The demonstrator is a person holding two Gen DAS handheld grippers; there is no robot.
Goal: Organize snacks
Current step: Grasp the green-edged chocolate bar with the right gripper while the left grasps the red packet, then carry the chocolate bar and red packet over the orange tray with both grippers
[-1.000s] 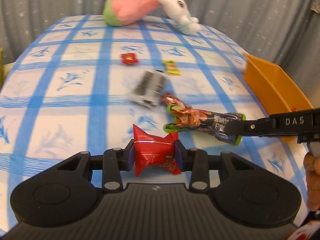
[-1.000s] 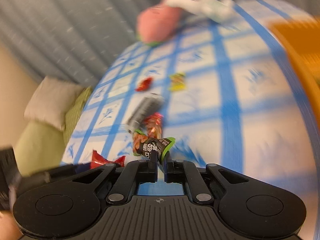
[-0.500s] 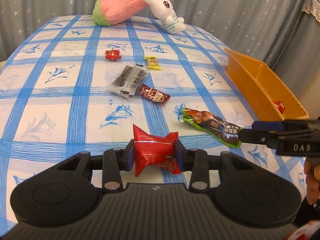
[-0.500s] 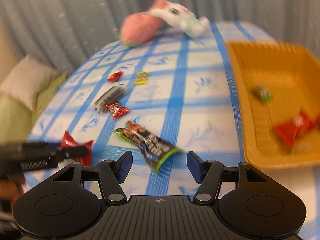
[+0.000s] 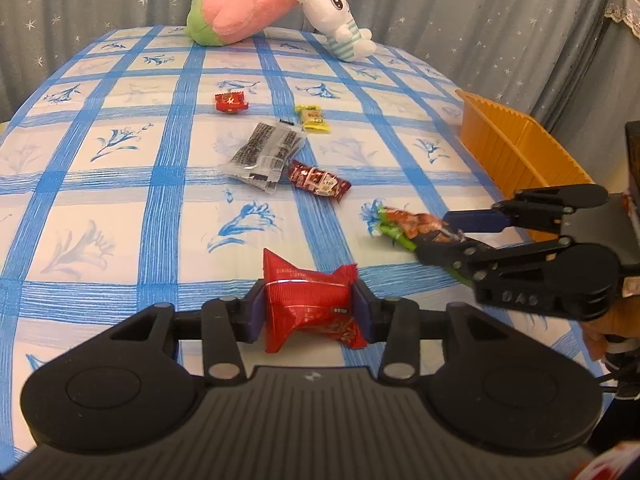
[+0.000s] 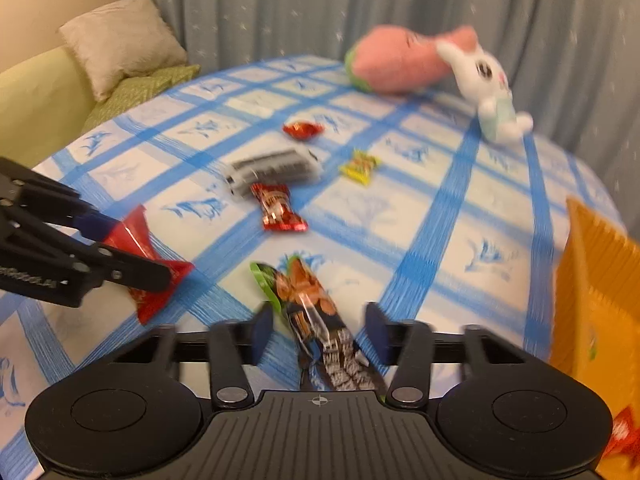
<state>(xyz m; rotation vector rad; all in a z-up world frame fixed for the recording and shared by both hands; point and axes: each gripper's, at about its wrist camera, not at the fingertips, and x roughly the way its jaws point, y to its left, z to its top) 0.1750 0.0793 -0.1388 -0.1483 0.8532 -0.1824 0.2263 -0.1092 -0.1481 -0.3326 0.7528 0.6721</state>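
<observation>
Wrappers litter tablecloth between plush toys and orange bin.

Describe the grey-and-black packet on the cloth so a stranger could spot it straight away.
Start at the blue-checked tablecloth and look to its middle. The grey-and-black packet lies flat between the yellow candy and the dark red bar; it alone is colourless, with clear edges.

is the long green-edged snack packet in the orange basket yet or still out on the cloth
Out: the long green-edged snack packet lies on the blue-checked cloth, beside the orange plastic basket.
</observation>
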